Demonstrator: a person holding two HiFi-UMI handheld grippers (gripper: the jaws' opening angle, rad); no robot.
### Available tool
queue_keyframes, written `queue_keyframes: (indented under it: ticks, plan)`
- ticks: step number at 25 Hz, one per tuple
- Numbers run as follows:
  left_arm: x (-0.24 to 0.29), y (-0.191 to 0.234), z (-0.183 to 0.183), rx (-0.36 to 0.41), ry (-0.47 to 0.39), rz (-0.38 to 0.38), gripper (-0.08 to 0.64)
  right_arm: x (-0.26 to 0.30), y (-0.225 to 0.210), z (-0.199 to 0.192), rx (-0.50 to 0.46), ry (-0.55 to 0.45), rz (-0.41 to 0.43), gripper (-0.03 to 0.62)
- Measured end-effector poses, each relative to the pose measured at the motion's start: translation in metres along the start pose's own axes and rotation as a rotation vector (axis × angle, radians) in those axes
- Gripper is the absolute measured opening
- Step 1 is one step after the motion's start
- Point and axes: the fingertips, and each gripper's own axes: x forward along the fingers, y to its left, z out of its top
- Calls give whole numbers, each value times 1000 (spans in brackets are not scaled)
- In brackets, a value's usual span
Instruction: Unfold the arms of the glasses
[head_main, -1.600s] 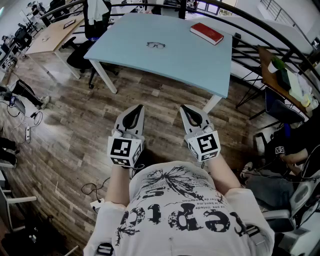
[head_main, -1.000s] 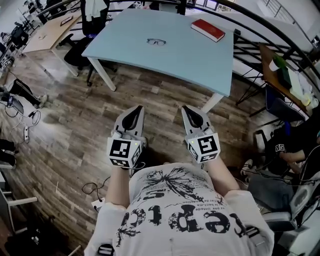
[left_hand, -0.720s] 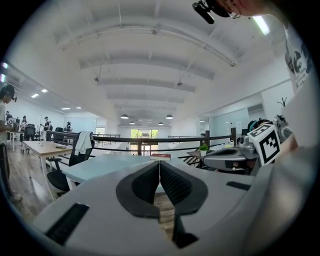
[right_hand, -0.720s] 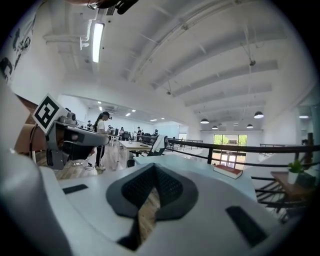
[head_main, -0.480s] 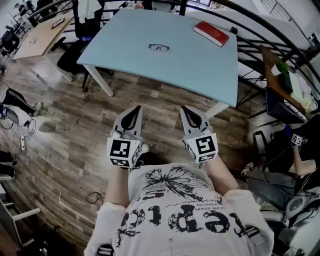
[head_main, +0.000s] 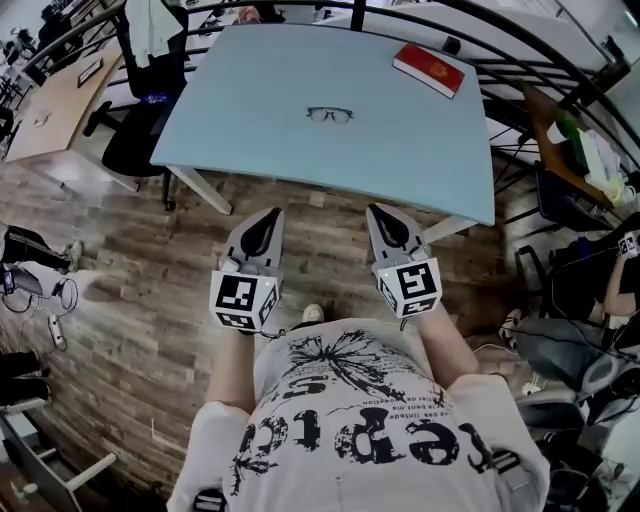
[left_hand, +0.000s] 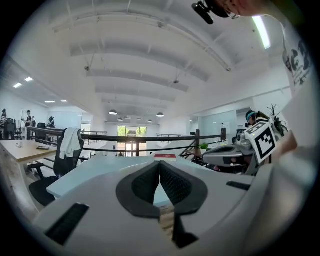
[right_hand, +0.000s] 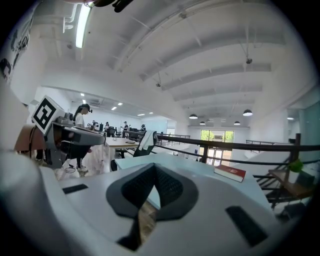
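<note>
Bright, even light; ceiling strip light (left_hand: 261, 31) glares, shadows soft. Heavy fisheye bending at edges, black corners in both gripper views.

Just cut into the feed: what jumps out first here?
A pale blue table fills the top of the head view, with black glasses near its middle and a red book at its far right corner. The left gripper and right gripper, both shut and empty, hang side by side over the wooden floor, short of the table.

On the table (head_main: 400, 150), book (head_main: 429, 69) lies beyond glasses (head_main: 329, 115).
</note>
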Motion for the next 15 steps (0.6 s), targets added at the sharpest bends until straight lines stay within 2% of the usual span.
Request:
queue_keyframes:
  ticks: [9, 15]
  plan:
    - [32, 63, 4, -15, -6, -49, 20, 64, -6, 0, 4, 43, -56, 11]
    - [73, 85, 3, -10, 3, -56, 20, 104, -31, 0, -16, 46, -64, 11]
